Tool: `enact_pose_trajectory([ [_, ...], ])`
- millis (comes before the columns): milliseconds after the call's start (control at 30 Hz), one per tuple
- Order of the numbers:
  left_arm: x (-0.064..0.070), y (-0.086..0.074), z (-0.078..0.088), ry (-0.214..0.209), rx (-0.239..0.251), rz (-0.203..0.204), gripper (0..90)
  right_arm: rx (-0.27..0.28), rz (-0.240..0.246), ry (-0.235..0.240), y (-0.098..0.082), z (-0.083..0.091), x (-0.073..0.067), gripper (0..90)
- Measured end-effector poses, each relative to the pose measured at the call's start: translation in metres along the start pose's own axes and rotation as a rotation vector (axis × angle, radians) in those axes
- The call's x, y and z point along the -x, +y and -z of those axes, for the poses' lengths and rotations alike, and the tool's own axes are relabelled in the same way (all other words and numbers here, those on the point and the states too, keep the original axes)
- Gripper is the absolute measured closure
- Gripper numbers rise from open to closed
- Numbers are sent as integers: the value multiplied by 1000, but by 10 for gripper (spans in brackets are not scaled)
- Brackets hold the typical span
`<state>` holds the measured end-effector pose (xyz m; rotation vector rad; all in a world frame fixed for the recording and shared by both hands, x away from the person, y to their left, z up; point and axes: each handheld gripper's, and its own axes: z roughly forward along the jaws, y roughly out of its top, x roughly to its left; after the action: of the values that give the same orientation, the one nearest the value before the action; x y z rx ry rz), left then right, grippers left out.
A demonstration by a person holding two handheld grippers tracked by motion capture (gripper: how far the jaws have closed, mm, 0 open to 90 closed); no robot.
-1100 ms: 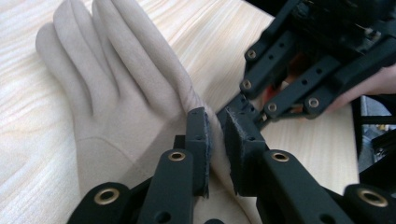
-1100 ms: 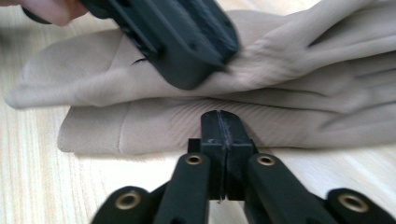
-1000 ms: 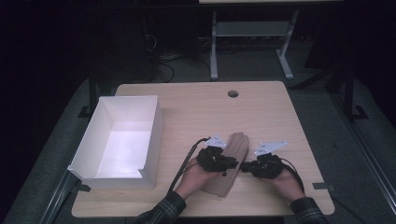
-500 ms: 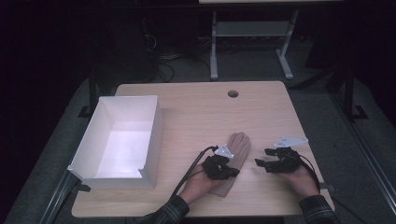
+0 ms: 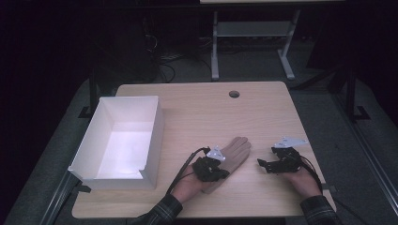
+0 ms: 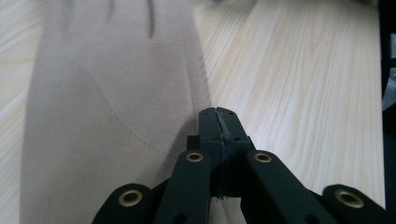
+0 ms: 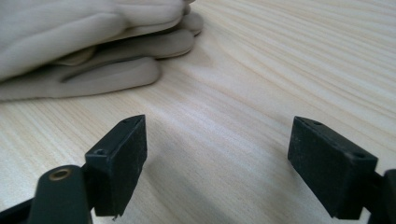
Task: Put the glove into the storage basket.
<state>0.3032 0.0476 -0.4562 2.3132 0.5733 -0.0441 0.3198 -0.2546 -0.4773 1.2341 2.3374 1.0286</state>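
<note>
Two handheld grippers work beside a beige glove lying flat on the table, right of the white box. The left gripper, jaws pressed together, pinches the glove's edge near its cuff; the right gripper hovers right of the glove, jaws wide. Any lift should probably go slowly, keeping the pinch firm.

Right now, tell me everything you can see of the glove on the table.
The glove is beige, of a soft, suede-like cloth with stitched seam lines on its back. It lies flat on the wooden table, near the front edge, fingers together and pointing away from the person, slightly to the right. The white box stands apart on its left. The left gripper, jaws closed, pinches the glove's edge near the cuff. The right gripper is open, beside the fingers, not touching.
</note>
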Motion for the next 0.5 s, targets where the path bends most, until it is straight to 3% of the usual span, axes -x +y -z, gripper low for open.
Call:
enact_pose_trajectory([
  [267,-8,-12,17,-6,-11,8,878,3,14,-13,-1,-3,0,177],
  [500,-11,0,30,19,32,-14,640,12,23,-8,-2,-4,-1,152],
])
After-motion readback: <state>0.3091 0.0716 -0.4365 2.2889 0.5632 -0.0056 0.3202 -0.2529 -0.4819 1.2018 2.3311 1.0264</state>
